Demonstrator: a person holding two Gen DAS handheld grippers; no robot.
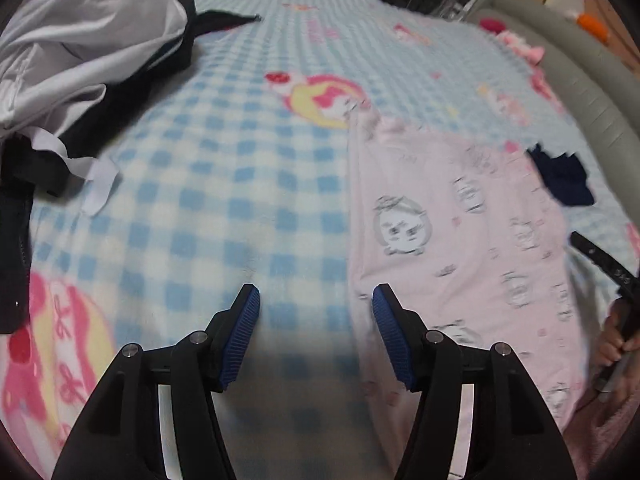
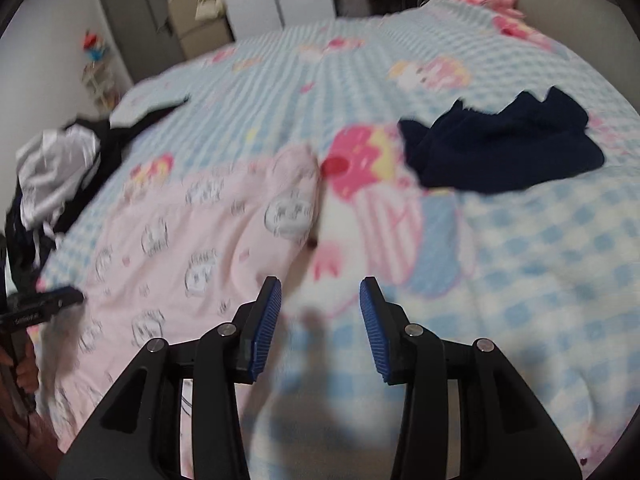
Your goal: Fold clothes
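Note:
A pale pink garment with grey cartoon faces [image 1: 460,232] lies spread flat on the blue checked blanket [image 1: 224,184]. My left gripper [image 1: 316,300] is open and empty, hovering over the garment's left edge. In the right wrist view the pink garment [image 2: 188,248] lies to the left, and my right gripper [image 2: 320,292] is open and empty just past its right edge, above the blanket [image 2: 540,248]. The other gripper shows at each view's edge: the right one [image 1: 612,276] and the left one [image 2: 40,304].
A heap of white and black clothes [image 1: 80,64] lies at the left of the bed; it also shows in the right wrist view [image 2: 60,168]. A dark navy garment [image 2: 500,148] lies to the right of the pink one [image 1: 564,180]. A grey padded headboard [image 1: 580,76] bounds the bed.

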